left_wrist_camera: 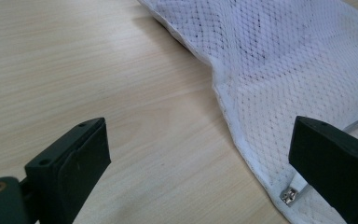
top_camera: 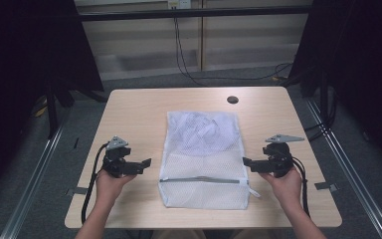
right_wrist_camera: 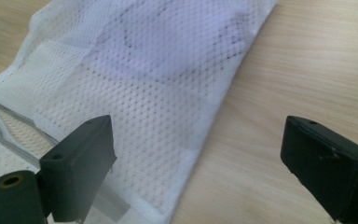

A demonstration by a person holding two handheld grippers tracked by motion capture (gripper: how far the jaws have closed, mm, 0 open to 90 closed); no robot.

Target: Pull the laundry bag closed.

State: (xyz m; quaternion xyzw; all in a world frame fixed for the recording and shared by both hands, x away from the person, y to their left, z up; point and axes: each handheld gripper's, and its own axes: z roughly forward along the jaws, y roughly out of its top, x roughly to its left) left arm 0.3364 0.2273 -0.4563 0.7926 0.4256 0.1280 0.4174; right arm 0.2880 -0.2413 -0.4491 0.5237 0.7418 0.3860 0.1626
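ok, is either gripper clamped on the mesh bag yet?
No: in the high view the left gripper and right gripper flank the mesh bag with open jaws, neither gripping it.

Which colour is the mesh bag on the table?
White mesh bag, with a grey zipper; the right gripper view shows it best.

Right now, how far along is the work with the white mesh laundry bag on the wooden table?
Barely begun. The white mesh laundry bag lies flat on the light wooden table, something pale inside it and its grey zipper across the near end. Nothing is in hand: the left gripper and right gripper flank the bag with jaws open and empty. Gripping and handling the bag all remains.
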